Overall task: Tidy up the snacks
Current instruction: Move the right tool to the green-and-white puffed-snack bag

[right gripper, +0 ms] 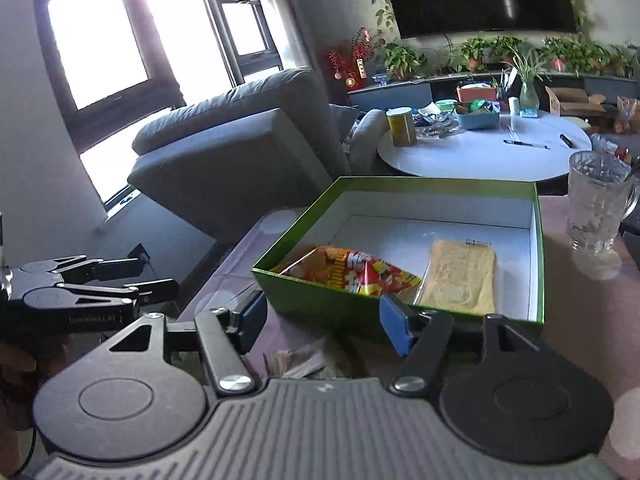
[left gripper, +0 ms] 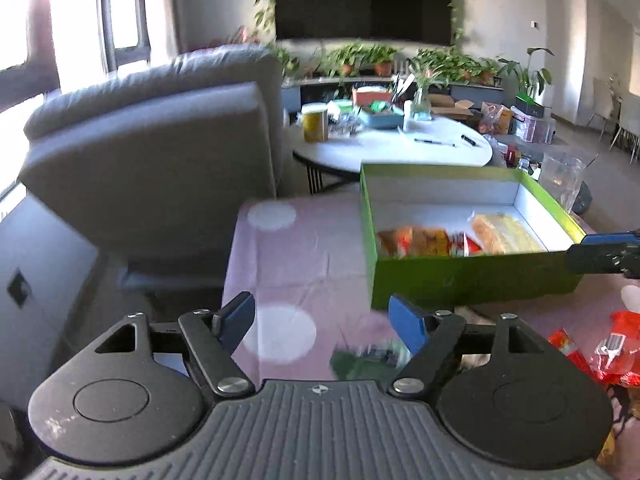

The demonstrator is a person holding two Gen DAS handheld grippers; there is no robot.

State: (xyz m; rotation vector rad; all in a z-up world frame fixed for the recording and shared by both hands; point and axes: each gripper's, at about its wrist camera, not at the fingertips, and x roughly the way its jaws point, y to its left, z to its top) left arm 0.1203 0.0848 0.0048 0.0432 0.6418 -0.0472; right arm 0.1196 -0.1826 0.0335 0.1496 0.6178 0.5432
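Note:
An open green box stands on a pink dotted tablecloth. Inside it lie an orange-red snack bag and a pale yellow packet; both also show in the left wrist view, the bag left of the packet. My left gripper is open just left of the box's near corner, above a blurred dark green packet on the cloth. My right gripper is open in front of the box's near wall, over a beige packet. Red packets lie at the right.
A glass mug stands to the right of the box. A grey sofa is close on the left, beyond the table edge. A round white table with a yellow can, a blue tray and pens stands behind.

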